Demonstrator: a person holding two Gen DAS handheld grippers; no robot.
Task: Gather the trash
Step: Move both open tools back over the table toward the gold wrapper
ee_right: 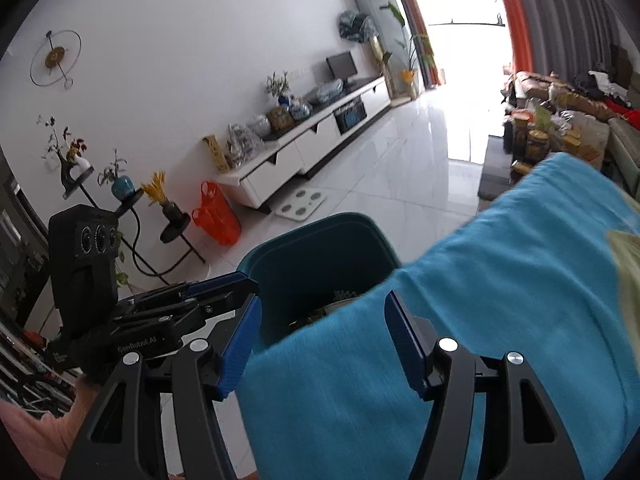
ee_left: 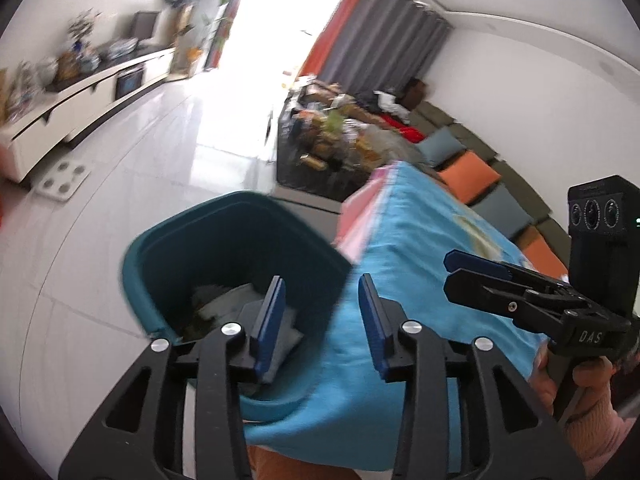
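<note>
A teal trash bin (ee_left: 224,240) stands on the floor beside a table draped in a blue cloth (ee_left: 420,248). White and grey crumpled trash (ee_left: 224,300) lies inside the bin. My left gripper (ee_left: 322,312) is open and empty, above the bin's right rim and the cloth edge. My right gripper (ee_right: 322,332) is open and empty, over the cloth (ee_right: 500,288) just behind the bin (ee_right: 316,252). The right gripper also shows in the left wrist view (ee_left: 452,268), over the cloth. The left gripper shows in the right wrist view (ee_right: 244,284), left of the bin.
White tiled floor (ee_right: 400,176) stretches ahead. A white TV cabinet (ee_right: 312,148) runs along the left wall with a scale (ee_right: 300,206) and an orange bag (ee_right: 216,214) near it. A cluttered dark coffee table (ee_left: 332,148) and a sofa with cushions (ee_left: 472,176) lie to the right.
</note>
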